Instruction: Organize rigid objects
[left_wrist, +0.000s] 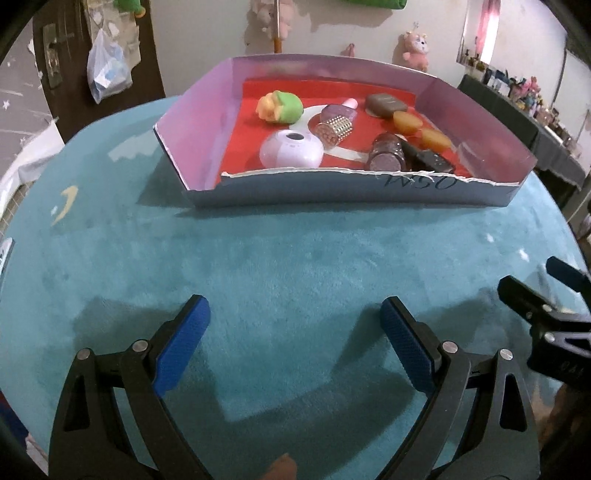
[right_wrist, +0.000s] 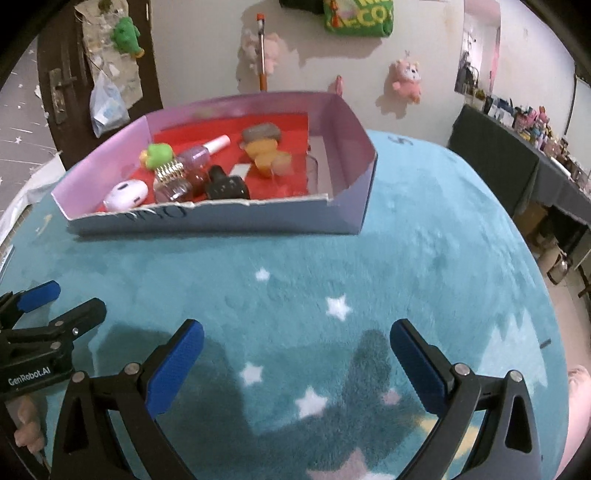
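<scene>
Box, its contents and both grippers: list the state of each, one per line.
Box: open-topped, front edge torn, resting on the blanket.
White round gadget: inside the box.
Studded bottle: lying on its side.
Black microphone: lying down.
Left gripper: jaws open, empty.
Right gripper: jaws open, empty.

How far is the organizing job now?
It looks nearly done: the small items, such as the white round case and green toy, lie inside the cardboard box. Left gripper and right gripper are open, holding nothing. No loose object shows on the teal blanket.
</scene>
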